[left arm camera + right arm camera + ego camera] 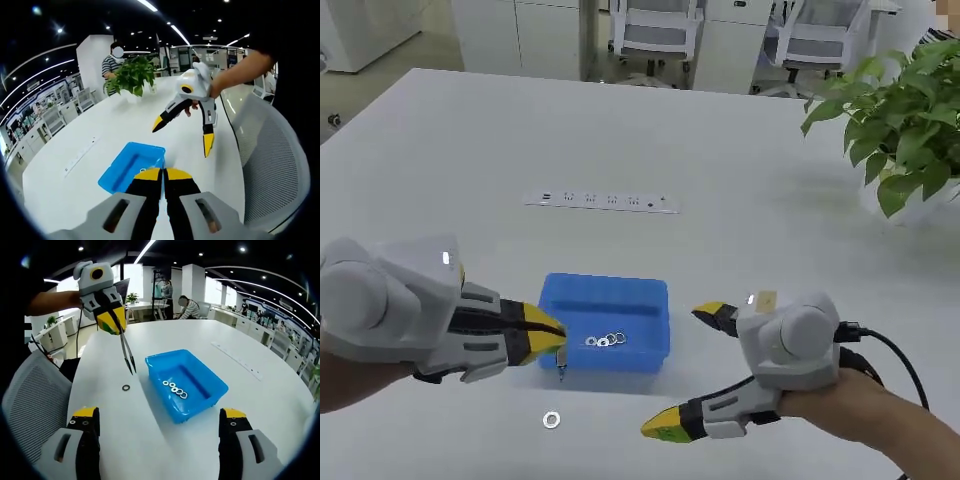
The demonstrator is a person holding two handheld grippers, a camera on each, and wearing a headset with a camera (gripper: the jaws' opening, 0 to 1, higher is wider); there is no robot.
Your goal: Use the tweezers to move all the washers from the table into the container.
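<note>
One washer point(551, 420) lay near the blue container point(605, 285).
Left gripper point(555, 340) clenched tweezers point(127, 352), right gripper point(680, 370) gaped; tips could flick the flat washer away.

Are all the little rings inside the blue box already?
No, one washer lies on the table outside the blue container.

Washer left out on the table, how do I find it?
Find the white table, then the blue container on it. Just off the container's near edge, one silver washer lies alone on the bare tabletop; the other washers sit bunched inside.
</note>
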